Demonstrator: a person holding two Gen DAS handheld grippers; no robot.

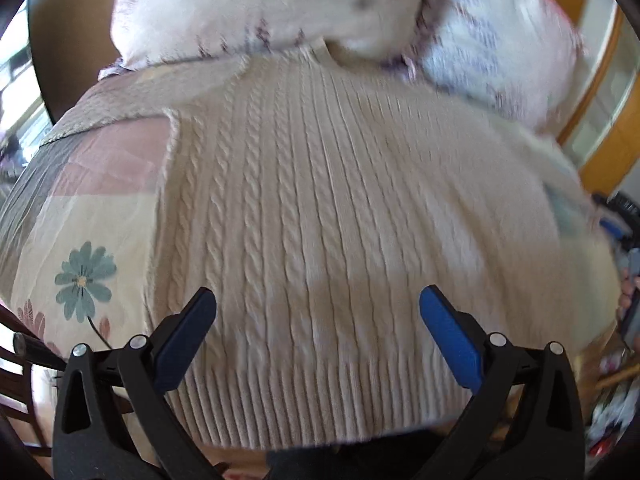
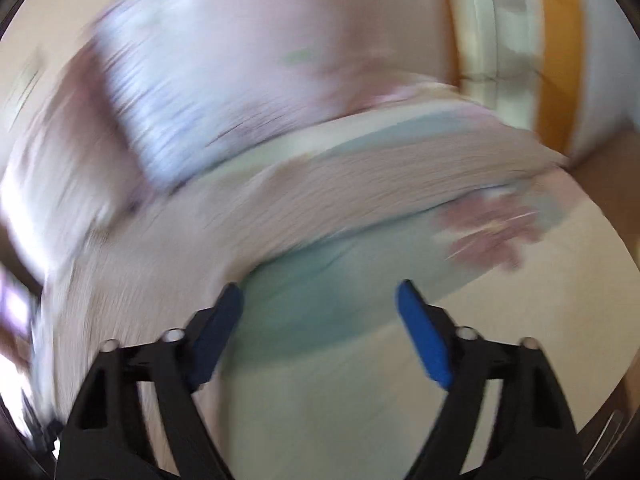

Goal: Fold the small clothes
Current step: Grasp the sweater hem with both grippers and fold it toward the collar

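A cream cable-knit sweater (image 1: 320,208) lies spread flat on a bed (image 1: 92,216) with a flowered cover, filling the middle of the left wrist view, its ribbed hem at the bottom of the frame and its neck toward the top. Two pillows (image 1: 264,4) sit at the top of the frame, just beyond the neck. The left gripper (image 1: 318,308) hangs over the hem with its fingers spread wide, holding nothing. The right wrist view is badly blurred: the right gripper (image 2: 320,300) is spread too and empty, over the bed cover, with the sweater's edge (image 2: 320,200) crossing the middle of the frame.
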